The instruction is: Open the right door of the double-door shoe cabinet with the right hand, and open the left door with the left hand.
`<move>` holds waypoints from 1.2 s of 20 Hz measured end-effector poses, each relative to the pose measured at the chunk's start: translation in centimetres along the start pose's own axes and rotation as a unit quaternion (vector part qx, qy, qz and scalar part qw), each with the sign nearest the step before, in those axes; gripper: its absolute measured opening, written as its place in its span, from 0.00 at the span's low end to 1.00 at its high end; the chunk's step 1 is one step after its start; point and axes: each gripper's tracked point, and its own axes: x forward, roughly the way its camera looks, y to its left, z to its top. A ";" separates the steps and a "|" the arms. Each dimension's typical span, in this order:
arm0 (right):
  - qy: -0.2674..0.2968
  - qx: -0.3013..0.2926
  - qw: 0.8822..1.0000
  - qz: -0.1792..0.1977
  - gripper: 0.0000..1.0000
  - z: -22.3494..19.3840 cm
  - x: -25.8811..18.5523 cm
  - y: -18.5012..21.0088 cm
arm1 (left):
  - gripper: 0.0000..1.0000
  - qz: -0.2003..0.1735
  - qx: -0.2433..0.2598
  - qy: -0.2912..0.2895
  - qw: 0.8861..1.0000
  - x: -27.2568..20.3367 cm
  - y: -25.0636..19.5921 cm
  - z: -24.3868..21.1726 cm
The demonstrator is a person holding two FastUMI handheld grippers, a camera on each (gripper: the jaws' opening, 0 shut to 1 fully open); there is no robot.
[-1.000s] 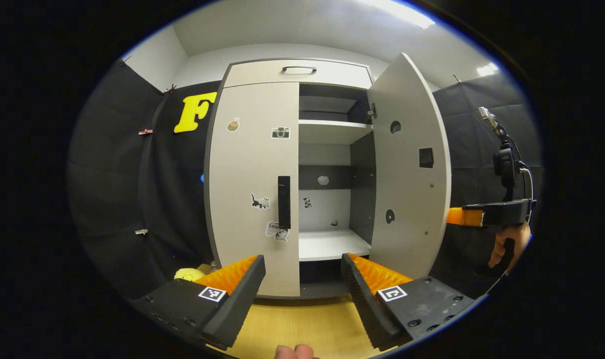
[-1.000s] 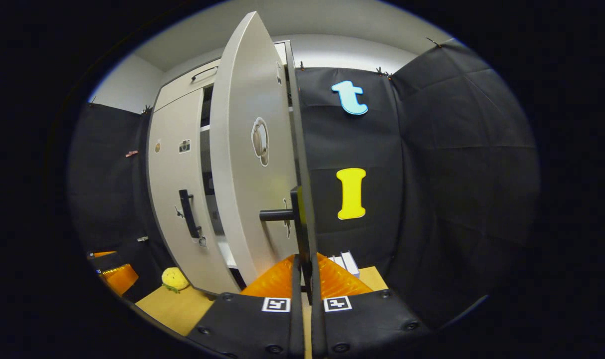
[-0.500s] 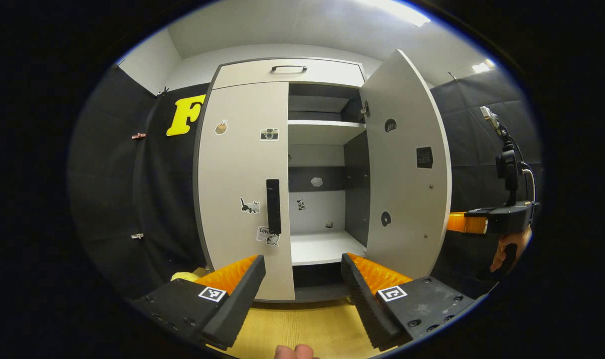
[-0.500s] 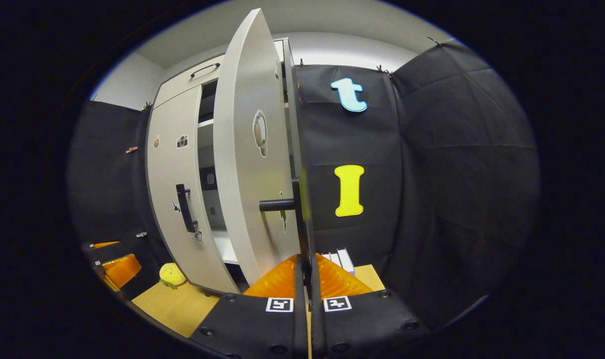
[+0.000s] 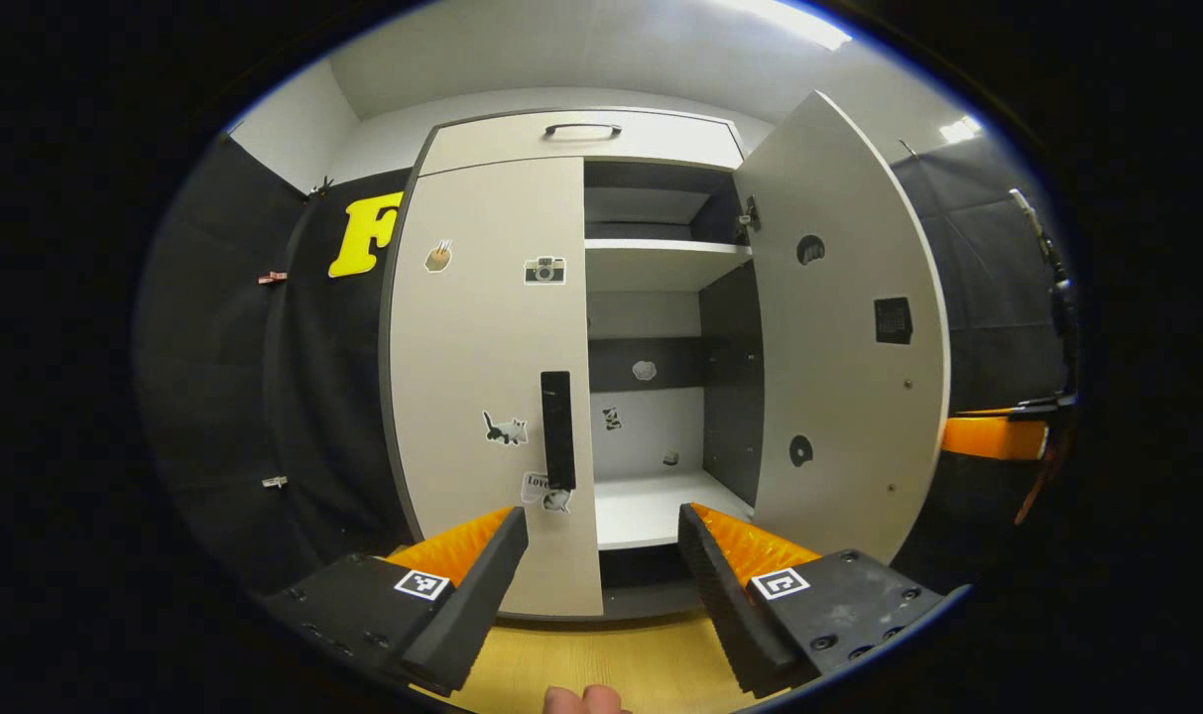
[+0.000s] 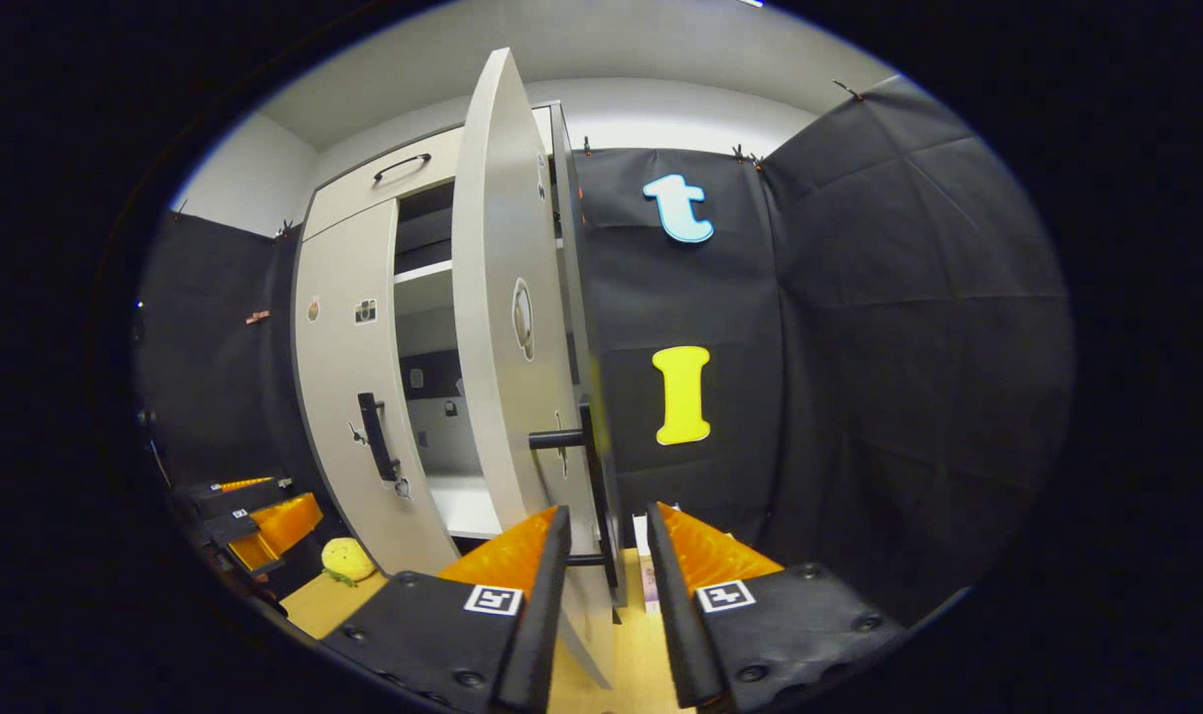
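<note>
While the shoe cabinet [image 5: 581,139] stood at the back of the booth, everything else lay placed against it. Well left of the cabinet's foot in the right gripper view sat a yellow soft toy [image 6: 348,560] on the wooden floor [image 5: 601,664]. The left door [image 5: 487,377] lay flat and closed, its dark handle [image 5: 557,428] near its inner edge. Below and in front of that door hovered the left hand-held gripper [image 5: 601,570], fingers wide apart, touching nothing. Right of the left door, white shelves [image 5: 661,250] showed inside the cabinet. The right door [image 5: 849,337] stood swung out. At its handle [image 6: 591,476] the right hand-held gripper [image 6: 601,550] had its fingers parted on either side of the bar, not pressing it.
</note>
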 end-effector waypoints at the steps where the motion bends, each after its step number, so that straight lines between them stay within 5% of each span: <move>1: -0.003 -0.002 1.000 -0.003 0.66 0.3 -0.5 -0.1 | 0.95 0.001 0.003 -0.005 1.000 0.8 0.2 0.3; 3: -0.011 -0.004 1.000 -0.009 0.82 0.8 -1.3 -0.3 | 0.94 0.002 0.009 -0.012 1.000 2.7 0.8 1.0; 4: -0.012 -0.004 1.000 -0.012 1.00 0.7 -1.7 -0.5 | 0.94 0.004 0.009 -0.014 1.000 3.7 1.1 1.3; 19: -0.001 0.003 0.999 -0.041 0.98 -0.2 -3.0 -3.9 | 0.92 0.058 0.021 -0.003 0.998 17.0 5.2 -0.4; 24: -0.001 0.002 0.999 -0.045 0.98 -0.1 -3.0 -4.6 | 0.68 0.060 -0.013 0.005 0.998 19.2 6.0 -0.8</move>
